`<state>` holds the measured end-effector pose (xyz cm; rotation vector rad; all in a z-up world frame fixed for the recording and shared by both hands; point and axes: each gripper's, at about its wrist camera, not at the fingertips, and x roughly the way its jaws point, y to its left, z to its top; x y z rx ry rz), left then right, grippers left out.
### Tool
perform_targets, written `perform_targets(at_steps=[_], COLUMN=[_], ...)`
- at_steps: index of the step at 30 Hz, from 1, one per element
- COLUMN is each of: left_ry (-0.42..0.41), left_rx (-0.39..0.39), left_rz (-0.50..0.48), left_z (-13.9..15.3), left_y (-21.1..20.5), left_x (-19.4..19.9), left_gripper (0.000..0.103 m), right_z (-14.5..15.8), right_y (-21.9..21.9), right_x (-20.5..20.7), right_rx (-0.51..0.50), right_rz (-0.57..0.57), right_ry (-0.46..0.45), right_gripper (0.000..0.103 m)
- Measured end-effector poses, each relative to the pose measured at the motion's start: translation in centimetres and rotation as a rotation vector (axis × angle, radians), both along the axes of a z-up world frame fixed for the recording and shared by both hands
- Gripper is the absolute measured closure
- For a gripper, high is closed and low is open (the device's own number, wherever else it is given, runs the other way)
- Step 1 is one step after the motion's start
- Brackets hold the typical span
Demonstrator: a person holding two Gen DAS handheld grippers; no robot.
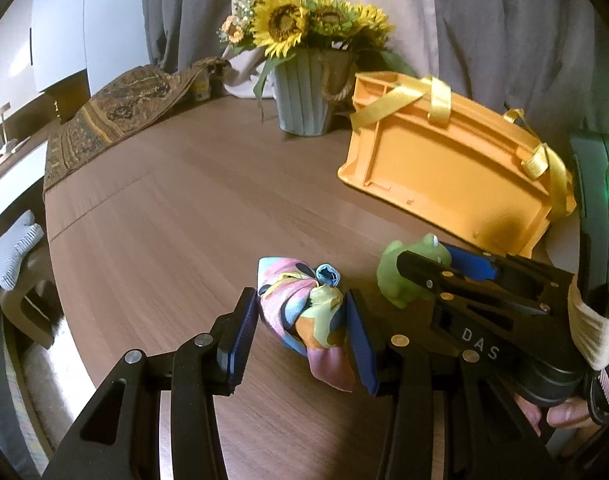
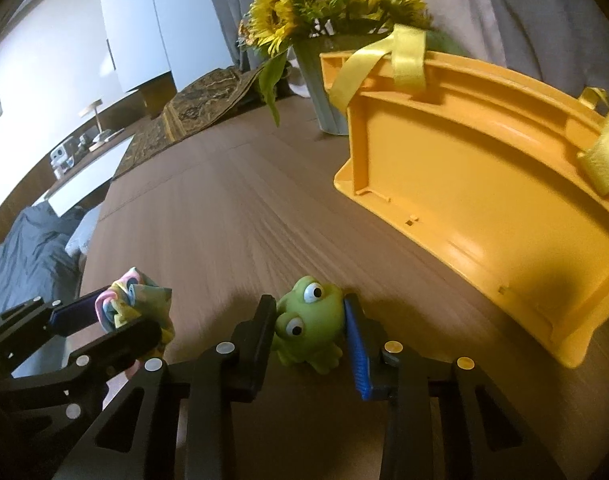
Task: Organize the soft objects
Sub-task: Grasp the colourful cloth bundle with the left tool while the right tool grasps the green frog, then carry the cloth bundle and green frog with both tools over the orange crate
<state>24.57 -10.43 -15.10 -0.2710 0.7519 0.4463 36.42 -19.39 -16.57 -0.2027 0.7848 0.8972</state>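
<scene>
Wood table (image 1: 176, 208) with a sunflower pot (image 1: 308, 92) at the back and grey curtains behind. Both grabs look done: the left gripper (image 1: 302, 320) has its fingers pinched partway in on the pastel cloth bundle (image 1: 300, 312), while the right gripper (image 2: 310, 332) has its fingers squeezed onto the green frog toy (image 2: 306, 324). Ahead and to the right of both sits the orange bin (image 2: 484, 208), tipped with its opening toward us. I'd guess the next step is carrying both over and dropping them in.

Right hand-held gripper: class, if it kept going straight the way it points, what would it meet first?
The right hand-held gripper already clamps the green frog toy. Beyond it, the line most likely meets bare wooden table first, left of the orange tray; depth is unclear.
</scene>
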Motion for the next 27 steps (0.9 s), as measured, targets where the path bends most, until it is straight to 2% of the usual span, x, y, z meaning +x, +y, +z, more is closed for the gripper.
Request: perform_targets(at_steps=[19, 27], left_ry=[-0.128, -0.173], left_rx=[0.033, 0.044], left_rz=[-0.106, -0.204], left_z=[6.1, 8.5], left_y=[0.5, 2.0], left_x=[-2.0, -1.5], left_gripper=[0.059, 0.059], right_z=[6.9, 9.7], right_y=[-3.1, -3.2], right_x=[-3.6, -5.0], right_rx=[0.084, 0.124], right_rz=[-0.198, -0.316], right_ry=[-0.066, -0.096], right_gripper=[0.068, 0.068])
